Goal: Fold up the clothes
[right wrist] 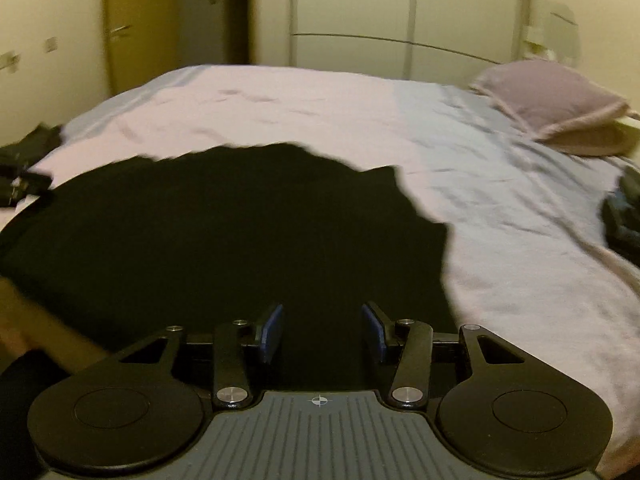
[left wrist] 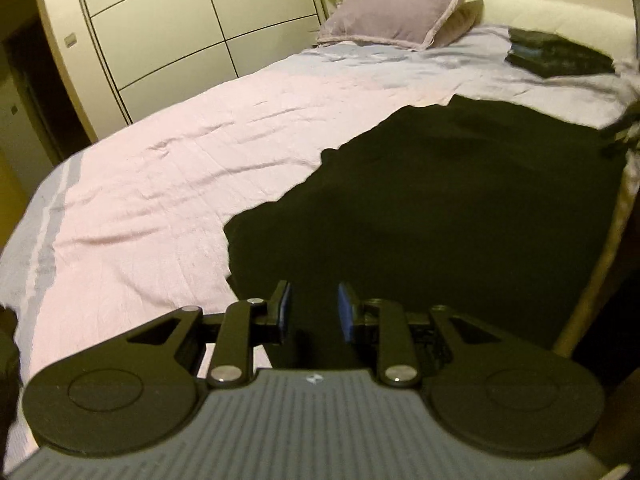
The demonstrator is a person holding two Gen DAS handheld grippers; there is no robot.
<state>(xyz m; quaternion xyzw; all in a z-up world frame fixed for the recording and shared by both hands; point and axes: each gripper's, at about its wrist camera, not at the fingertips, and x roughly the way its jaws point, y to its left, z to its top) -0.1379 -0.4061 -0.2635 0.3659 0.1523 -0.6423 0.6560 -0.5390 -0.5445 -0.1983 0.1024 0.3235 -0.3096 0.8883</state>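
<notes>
Your black garment [left wrist: 440,200] lies spread on the bed [left wrist: 160,168], near the edge closest to you, and it looks mostly flat but not yet folded: its outline is ragged, with a jutting corner on the far side in the right wrist view [right wrist: 224,240]. I judge you are at the start of this piece, with every fold of it left to do.

Your left gripper [left wrist: 313,312] hovers over the near edge of the garment with its jaws apart and nothing between the blue pads. Your right gripper [right wrist: 322,330] is likewise parted and empty, above the same dark cloth. Whether either one touches the fabric, you cannot tell from these views.

1 stack [left wrist: 560,54] of dark folded clothes sits by the headboard, well apart from the garment, so some of the job seems done. More dark cloth [right wrist: 24,168] lies bunched at the far left edge of the bed, probably waiting its turn. A pillow [left wrist: 396,16] rests at the head.

As for writing: no brand, label or readable text shows on the garment or bedding. Only a small crosshair mark [right wrist: 319,401] sits on the right gripper body.
</notes>
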